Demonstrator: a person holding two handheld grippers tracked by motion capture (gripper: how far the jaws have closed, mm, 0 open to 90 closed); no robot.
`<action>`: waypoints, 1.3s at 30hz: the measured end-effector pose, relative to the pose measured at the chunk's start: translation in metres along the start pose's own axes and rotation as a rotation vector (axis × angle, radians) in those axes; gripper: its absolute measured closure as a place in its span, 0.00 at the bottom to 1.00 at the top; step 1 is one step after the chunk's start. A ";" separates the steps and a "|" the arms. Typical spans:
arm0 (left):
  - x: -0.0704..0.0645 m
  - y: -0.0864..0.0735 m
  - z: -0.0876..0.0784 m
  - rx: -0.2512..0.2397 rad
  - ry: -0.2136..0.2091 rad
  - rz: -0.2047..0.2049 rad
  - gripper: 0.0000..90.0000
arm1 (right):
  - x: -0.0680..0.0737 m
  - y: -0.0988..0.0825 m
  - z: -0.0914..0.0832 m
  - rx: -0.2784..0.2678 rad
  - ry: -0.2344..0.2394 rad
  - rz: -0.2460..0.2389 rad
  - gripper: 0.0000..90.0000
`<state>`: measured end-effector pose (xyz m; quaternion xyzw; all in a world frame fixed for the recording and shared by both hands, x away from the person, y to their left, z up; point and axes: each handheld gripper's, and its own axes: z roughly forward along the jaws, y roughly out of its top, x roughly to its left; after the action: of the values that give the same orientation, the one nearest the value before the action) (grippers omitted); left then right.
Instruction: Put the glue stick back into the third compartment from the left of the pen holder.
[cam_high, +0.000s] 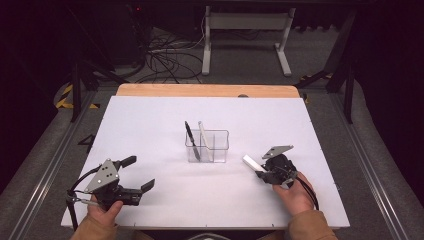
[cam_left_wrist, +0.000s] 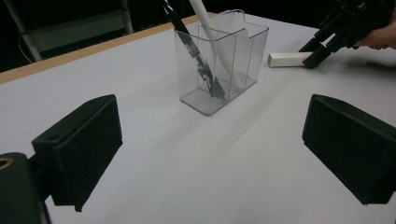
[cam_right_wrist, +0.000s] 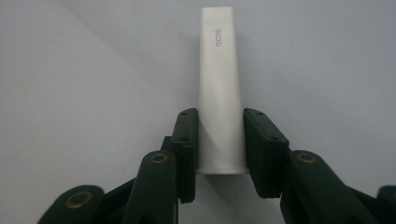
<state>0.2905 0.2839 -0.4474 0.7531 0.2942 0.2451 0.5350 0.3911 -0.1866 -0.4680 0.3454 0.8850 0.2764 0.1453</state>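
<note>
Gripping the white bar (cam_right_wrist: 219, 98) where it lies flat on the surface (cam_high: 150, 130), the right tool (cam_high: 264, 173) has narrowed onto its sides, so lifting and placing into the clear holder (cam_high: 207, 146), which already contains two pens, remain, while the left tool (cam_high: 137, 175) rests wide and empty.

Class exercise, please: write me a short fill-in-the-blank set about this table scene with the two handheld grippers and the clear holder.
1. The right gripper is closed on a white ____ marked GLOO.
2. The clear holder has a black pen and a ____ pen leaning in it.
3. The left gripper has its jaws ____, with nothing between them.
4. The holder stands on a ____ table.

Missing words: stick; white; open; white
</note>
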 end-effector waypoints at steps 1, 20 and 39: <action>0.000 0.000 0.000 0.000 0.000 0.000 0.06 | 0.000 0.000 -0.002 -0.006 0.003 0.005 0.75; 0.000 0.000 0.000 0.001 0.002 0.001 0.06 | 0.004 0.009 -0.033 -0.079 -0.001 -0.006 0.75; 0.000 0.000 -0.001 0.002 0.003 0.003 0.06 | 0.006 0.029 -0.064 -0.117 0.003 -0.047 0.75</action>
<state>0.2900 0.2841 -0.4469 0.7538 0.2942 0.2469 0.5332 0.3740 -0.1897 -0.3995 0.3152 0.8752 0.3249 0.1704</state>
